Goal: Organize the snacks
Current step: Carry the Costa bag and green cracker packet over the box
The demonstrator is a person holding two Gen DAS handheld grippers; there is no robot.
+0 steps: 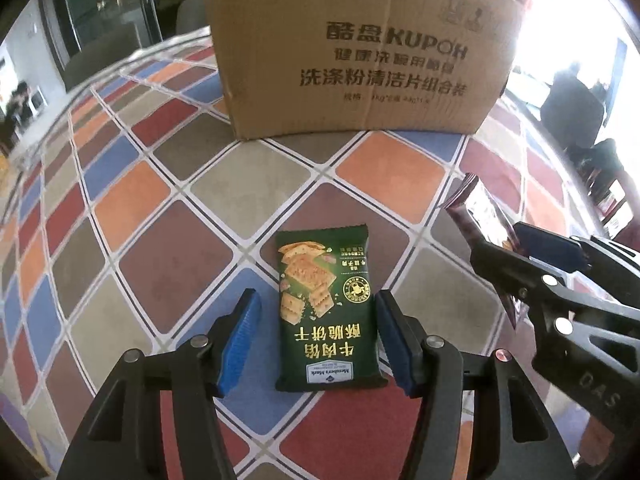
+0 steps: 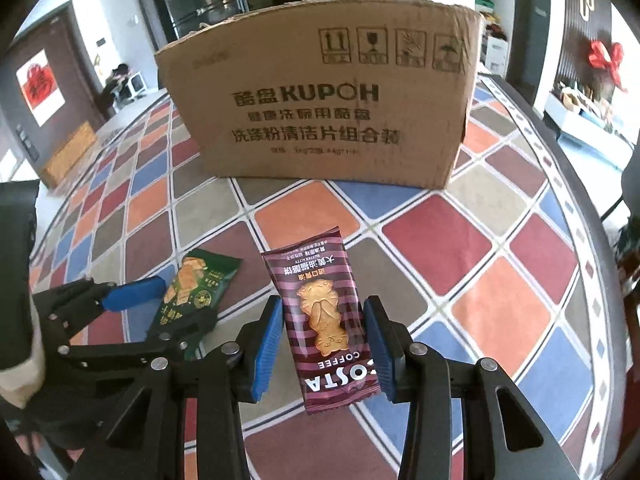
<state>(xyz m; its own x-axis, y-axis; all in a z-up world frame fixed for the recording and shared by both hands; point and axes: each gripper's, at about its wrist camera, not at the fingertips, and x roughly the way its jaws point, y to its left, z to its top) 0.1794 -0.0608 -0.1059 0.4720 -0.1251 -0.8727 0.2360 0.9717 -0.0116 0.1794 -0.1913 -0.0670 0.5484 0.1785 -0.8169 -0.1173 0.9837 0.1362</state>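
A green cracker packet [image 1: 326, 312] lies flat on the chequered tablecloth [image 1: 180, 208]. My left gripper [image 1: 317, 300] stands open astride it, its left blue pad clearly apart from the wrapper and its right pad close by the edge. The right wrist view shows the same packet [image 2: 200, 280] under the left gripper [image 2: 168, 304]. My right gripper [image 2: 323, 308] is shut on a purple striped cat-biscuit packet [image 2: 320, 312], held tilted above the cloth. From the left wrist view that packet [image 1: 476, 212] and the right gripper [image 1: 516, 252] sit at the right edge.
A large brown cardboard box [image 2: 320, 100] stands upright at the back of the table, also the box [image 1: 360, 60] in the left wrist view. The table's curved edge [image 2: 576, 184] runs down the right side. A person sits far off at the back left.
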